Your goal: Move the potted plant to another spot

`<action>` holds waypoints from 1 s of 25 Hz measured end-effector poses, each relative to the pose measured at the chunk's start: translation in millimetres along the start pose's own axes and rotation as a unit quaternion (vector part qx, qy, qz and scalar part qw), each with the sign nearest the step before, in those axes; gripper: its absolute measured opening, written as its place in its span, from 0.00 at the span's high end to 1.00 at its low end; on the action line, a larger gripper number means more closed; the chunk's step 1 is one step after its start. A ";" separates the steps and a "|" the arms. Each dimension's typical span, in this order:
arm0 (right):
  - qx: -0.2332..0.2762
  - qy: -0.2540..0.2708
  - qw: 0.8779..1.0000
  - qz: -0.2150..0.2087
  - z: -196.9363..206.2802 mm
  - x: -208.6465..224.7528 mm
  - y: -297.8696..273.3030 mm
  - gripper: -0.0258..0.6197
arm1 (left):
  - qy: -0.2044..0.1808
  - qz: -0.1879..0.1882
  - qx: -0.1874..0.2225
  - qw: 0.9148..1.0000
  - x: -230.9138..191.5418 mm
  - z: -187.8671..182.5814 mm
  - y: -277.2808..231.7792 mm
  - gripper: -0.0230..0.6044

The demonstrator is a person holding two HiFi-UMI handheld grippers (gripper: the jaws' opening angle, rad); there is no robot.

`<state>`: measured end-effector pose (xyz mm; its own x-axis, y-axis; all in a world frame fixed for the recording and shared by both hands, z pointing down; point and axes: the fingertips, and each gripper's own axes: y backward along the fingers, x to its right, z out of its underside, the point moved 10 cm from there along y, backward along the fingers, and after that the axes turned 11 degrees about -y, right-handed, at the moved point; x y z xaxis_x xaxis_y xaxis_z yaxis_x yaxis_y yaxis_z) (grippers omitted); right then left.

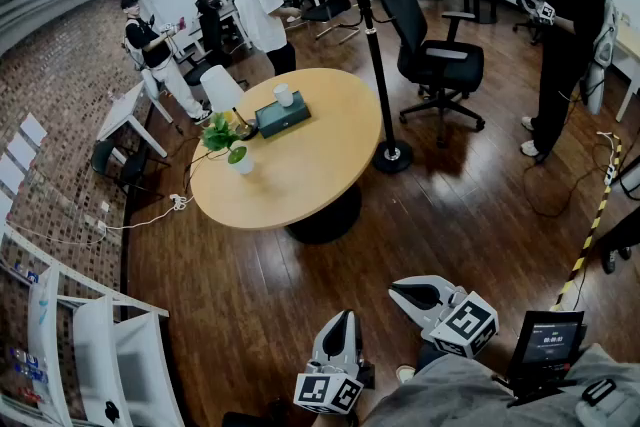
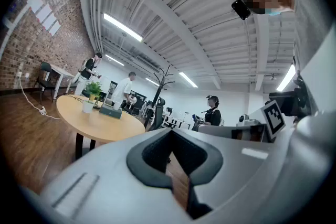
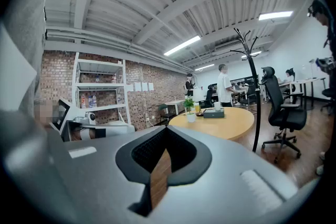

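shelf point(image 1: 95, 355): cut off by the left and bottom edges of the head view.
table point(image 1: 320, 150): base mostly hidden under the round top.
potted plant point(image 1: 230, 147): leaves cover part of the white pot.
box point(image 1: 282, 115): too small to tell what it holds.
coat stand point(image 1: 370, 35): top cut off by the upper edge.
screen point(image 1: 548, 340): print too small to read.
sleeve point(image 1: 470, 395): gray, cut off by the bottom edge.

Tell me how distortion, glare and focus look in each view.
Head view: fisheye bends the brick wall; sheen glares off the wooden floor. Left gripper view: dark round vignette, ceiling lights blown out. Right gripper view: same vignette, potted plant small yet sharp.
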<state>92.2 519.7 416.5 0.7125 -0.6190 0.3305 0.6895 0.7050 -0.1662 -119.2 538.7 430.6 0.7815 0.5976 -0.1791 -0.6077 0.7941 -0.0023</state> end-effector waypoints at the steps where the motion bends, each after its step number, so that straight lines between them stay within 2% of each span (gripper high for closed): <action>1: 0.003 0.000 1.000 -0.008 -4.2 1.6 -7.9 0.96 | -0.002 -0.008 0.003 1.000 -4.6 -4.3 -1.3 0.96; 4: 0.005 0.004 1.000 -0.024 -16.7 4.6 -23.7 0.96 | -0.003 -0.024 0.007 1.000 -12.3 -12.4 -7.3 0.96; 7: -0.001 0.000 1.000 -0.017 -23.0 6.9 -28.6 0.96 | 0.000 -0.020 0.004 1.000 -17.1 -16.0 -17.4 0.96; 11: 0.001 -0.011 1.000 -0.018 -29.4 22.1 -61.8 0.96 | -0.005 -0.018 0.006 1.000 -46.9 -24.0 -41.8 0.96; 18: 0.002 -0.006 0.999 -0.034 -61.6 73.6 -131.4 0.96 | -0.016 -0.043 0.011 0.999 -107.9 -40.3 -105.6 0.96; 25: 0.001 -0.007 0.999 -0.052 -84.7 139.1 -186.5 0.96 | -0.023 -0.065 0.014 0.997 -147.7 -45.6 -174.9 0.96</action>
<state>73.7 272.7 414.7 0.6353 -0.6838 0.3589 0.7592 0.6381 -0.1280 -134.8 306.4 412.6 0.8600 0.4928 -0.1329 -0.4965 0.8680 0.0053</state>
